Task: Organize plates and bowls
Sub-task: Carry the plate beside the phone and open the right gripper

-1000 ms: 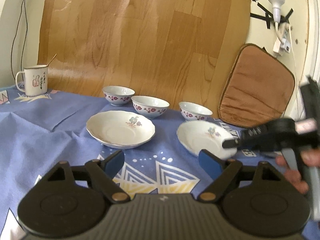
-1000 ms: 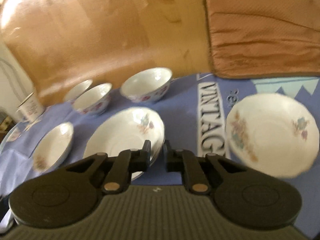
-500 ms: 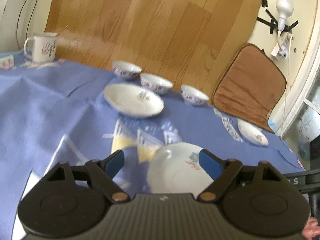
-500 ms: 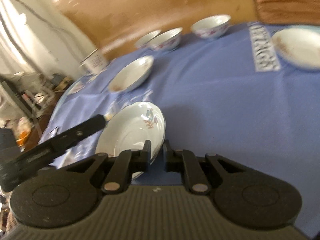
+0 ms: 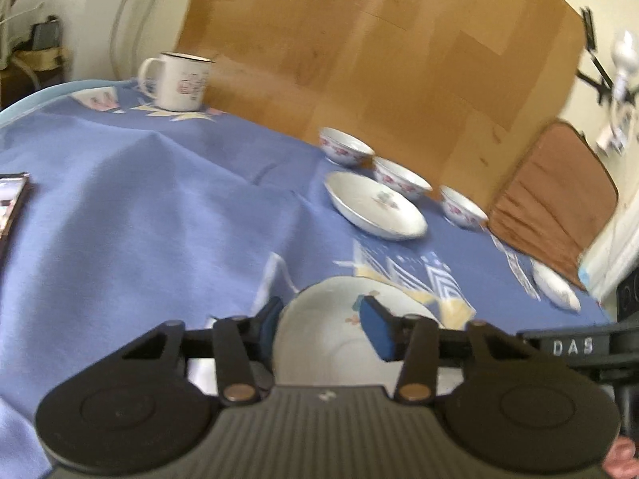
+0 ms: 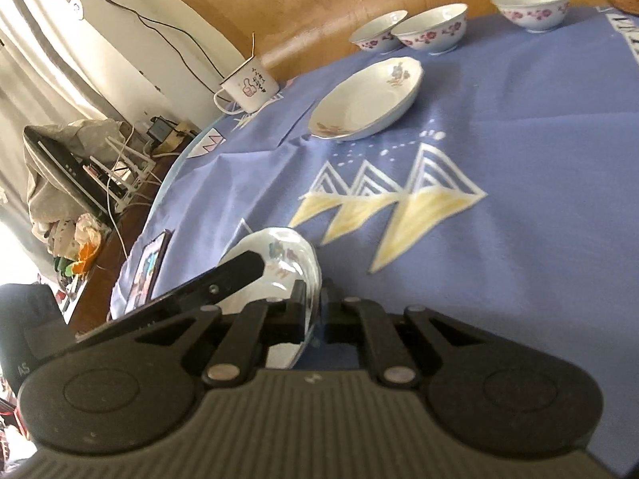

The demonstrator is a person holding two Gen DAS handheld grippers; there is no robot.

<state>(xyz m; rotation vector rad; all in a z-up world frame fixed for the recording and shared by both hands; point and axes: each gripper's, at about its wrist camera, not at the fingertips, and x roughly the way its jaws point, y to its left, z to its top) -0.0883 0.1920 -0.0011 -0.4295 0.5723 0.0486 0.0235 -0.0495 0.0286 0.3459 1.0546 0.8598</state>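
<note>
A round table under a blue patterned tablecloth [image 6: 519, 127] holds white floral crockery, seen from two hand-held grippers.

The right gripper [image 6: 313, 311] has its jaws pressed together on the near rim of a white floral plate [image 6: 279, 255], pinching it. The plate sits low at the near edge of the table, tilted; whether its far side touches the cloth cannot be told. The left gripper [image 5: 319, 325] reaches over the same plate [image 5: 327, 331] from the other side. Its blue pads [image 5: 375, 329] straddle the rim and its jaws are closing, but the pads do not appear to press on the china yet.

The rest of the crockery is unsorted. A second plate [image 6: 367, 99] lies alone mid-table. Three small bowls [image 6: 435, 26] with red flower bands stand in a loose row at the far edge, near each other but not nested. A third plate [image 5: 557, 285] lies well apart at the far right.

An enamel mug [image 6: 249, 84] stands at the table's back edge.

Judging from this, the task is at an early stage: one plate is in hand, nothing is stacked, and all bowls remain to be gathered.
</note>
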